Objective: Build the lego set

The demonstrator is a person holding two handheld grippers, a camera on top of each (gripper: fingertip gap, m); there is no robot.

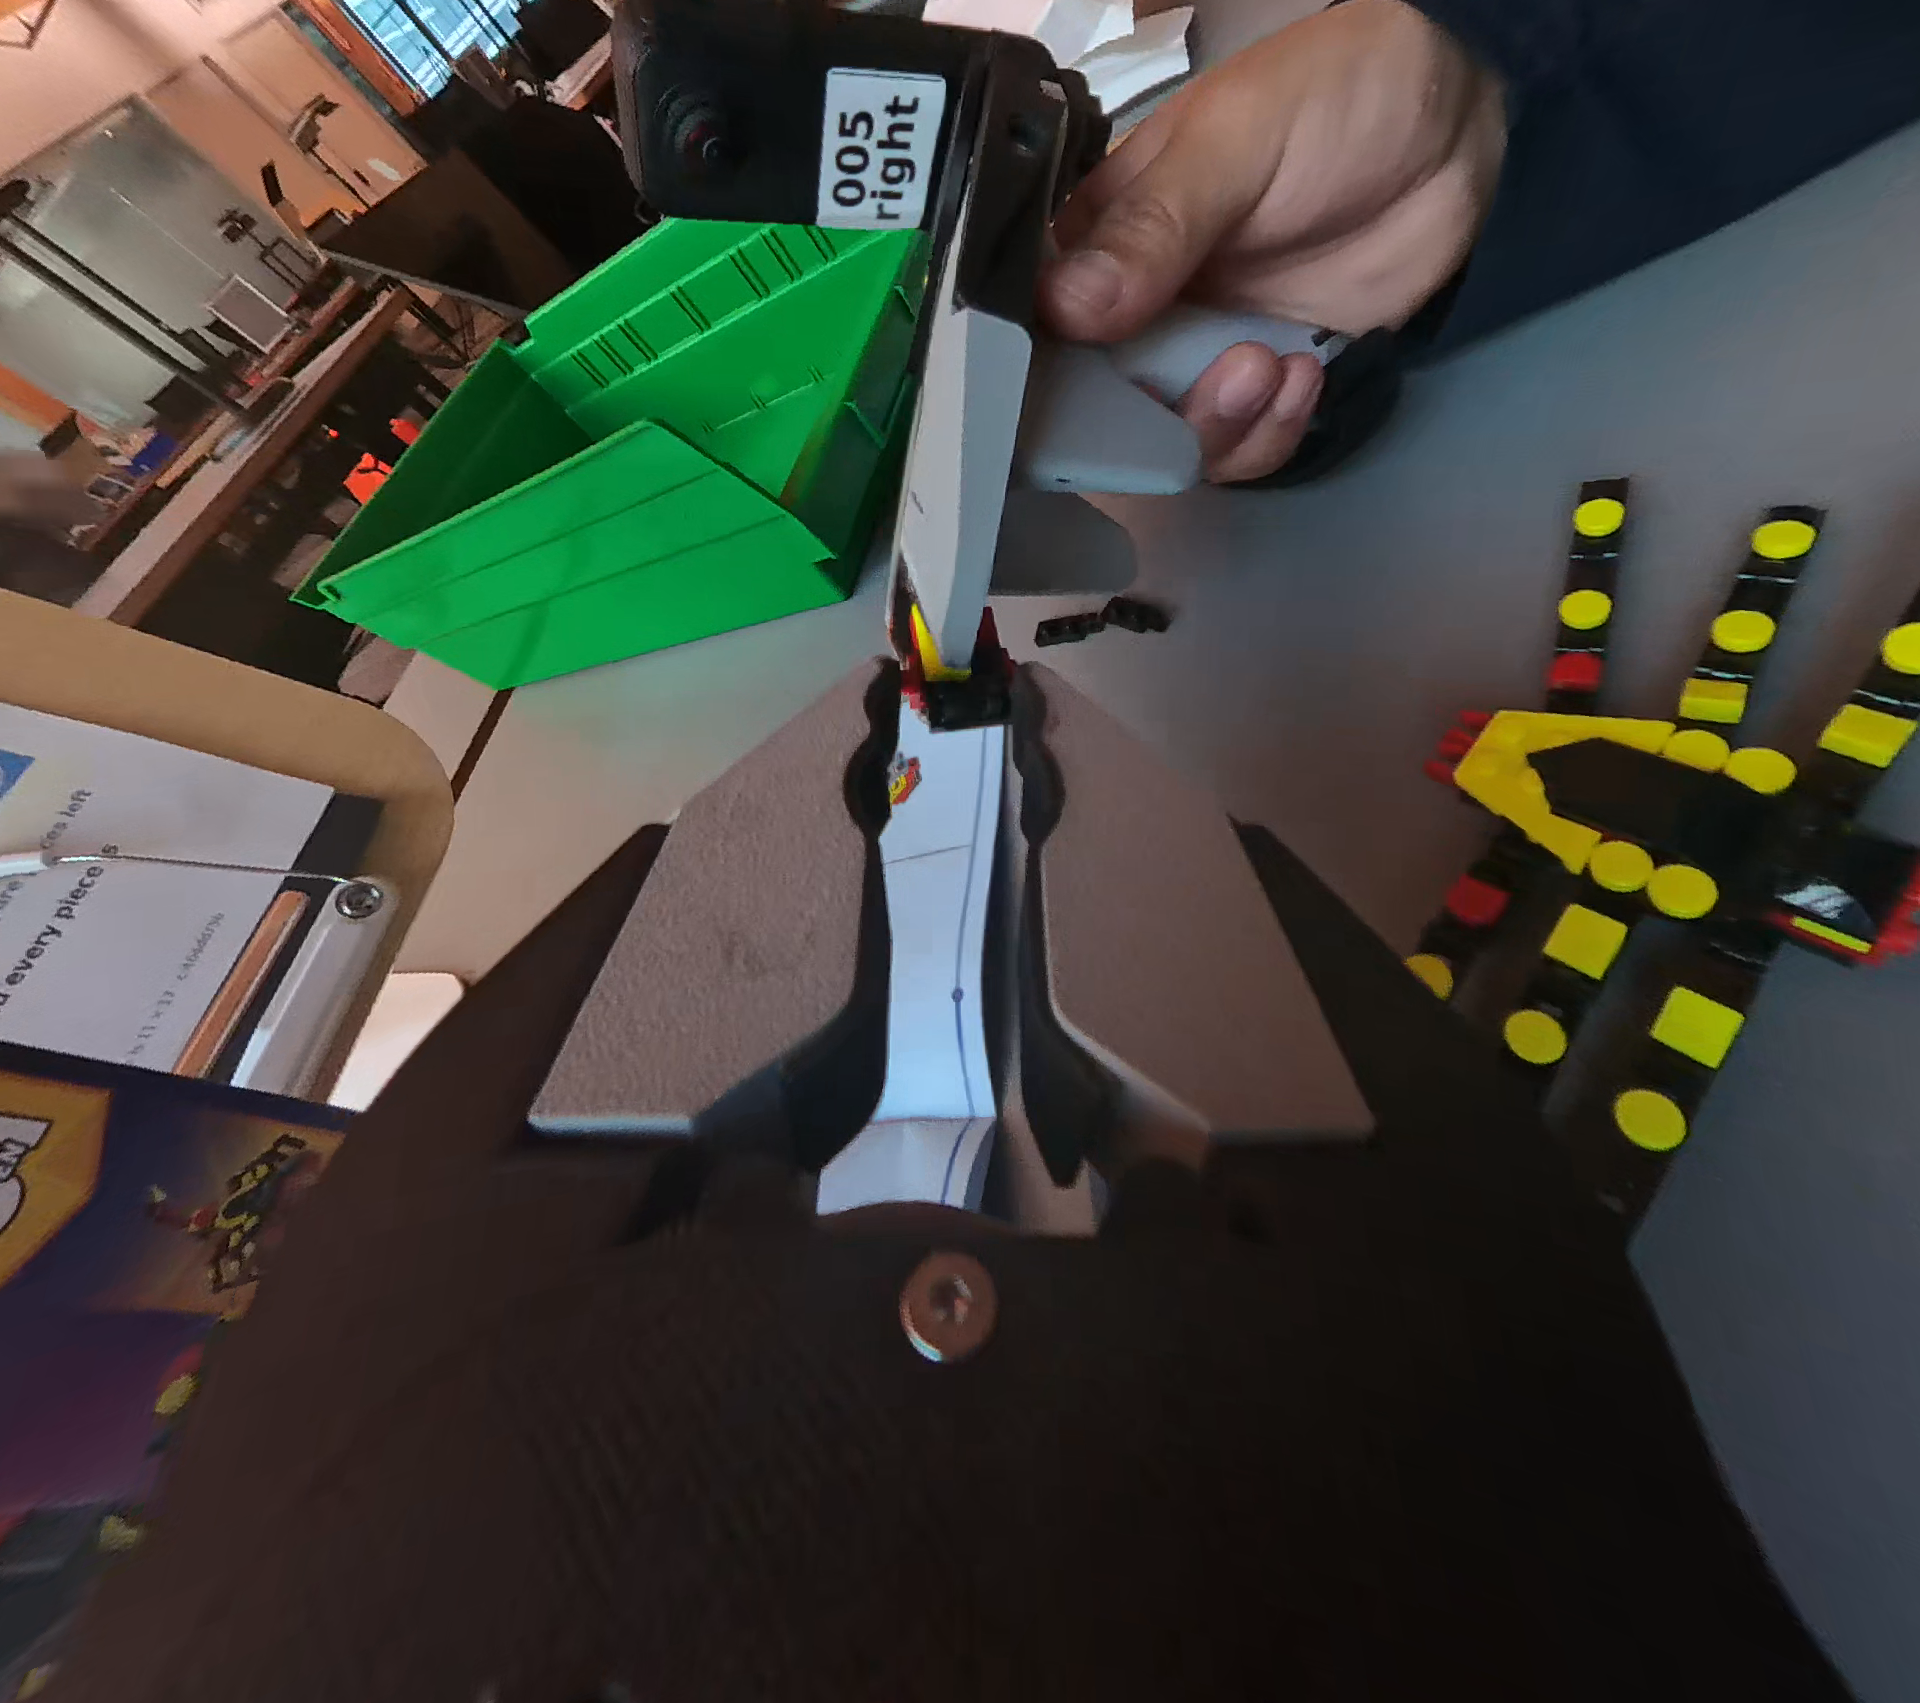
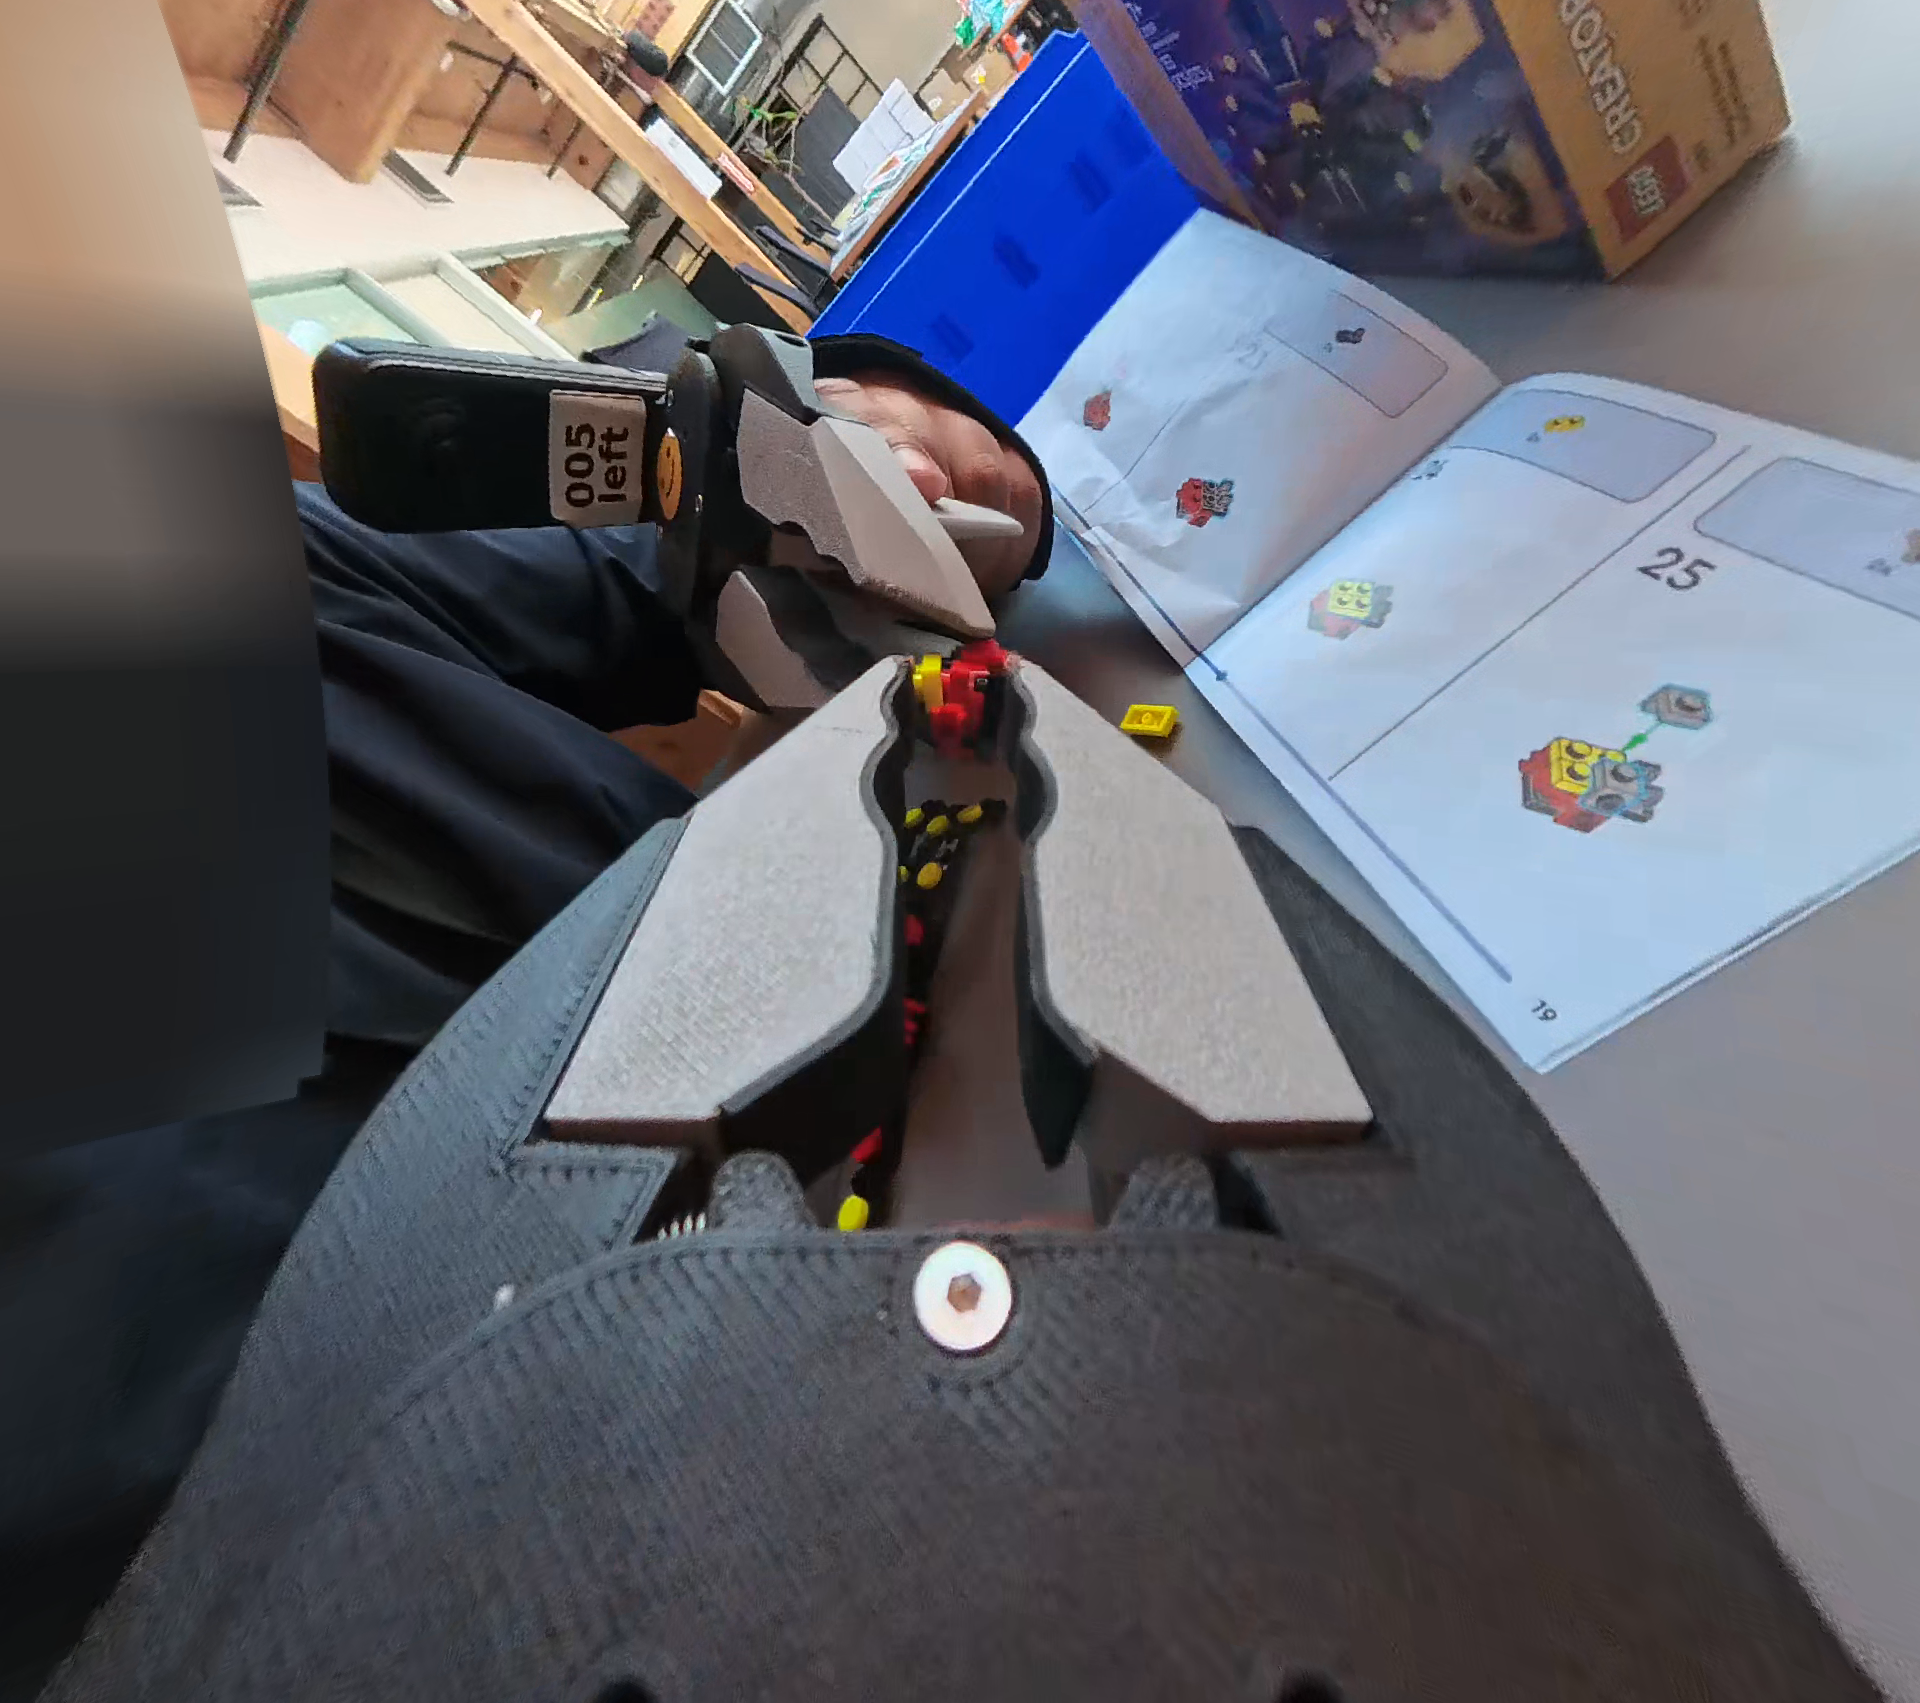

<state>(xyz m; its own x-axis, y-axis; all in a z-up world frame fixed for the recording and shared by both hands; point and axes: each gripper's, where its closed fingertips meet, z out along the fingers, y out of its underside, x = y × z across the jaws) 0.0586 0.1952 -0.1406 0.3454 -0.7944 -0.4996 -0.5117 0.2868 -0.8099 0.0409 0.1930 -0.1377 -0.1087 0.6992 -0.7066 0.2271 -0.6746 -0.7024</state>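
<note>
Here we see both grey two-finger claws meeting on one small red, yellow and black brick cluster (image 2: pixel 961 697), held above the grey table (image 2: pixel 1714 1186). The left gripper (image 1: pixel 954 697) pinches its black end; the right gripper (image 2: pixel 961 703) clamps the red and yellow part. Beside that cluster lies the open white instruction booklet (image 2: pixel 1455 718), with a loose yellow plate (image 2: pixel 1146 719) near its edge. The flat black-and-yellow studded lego assembly (image 1: pixel 1662 832) rests further along the table.
</note>
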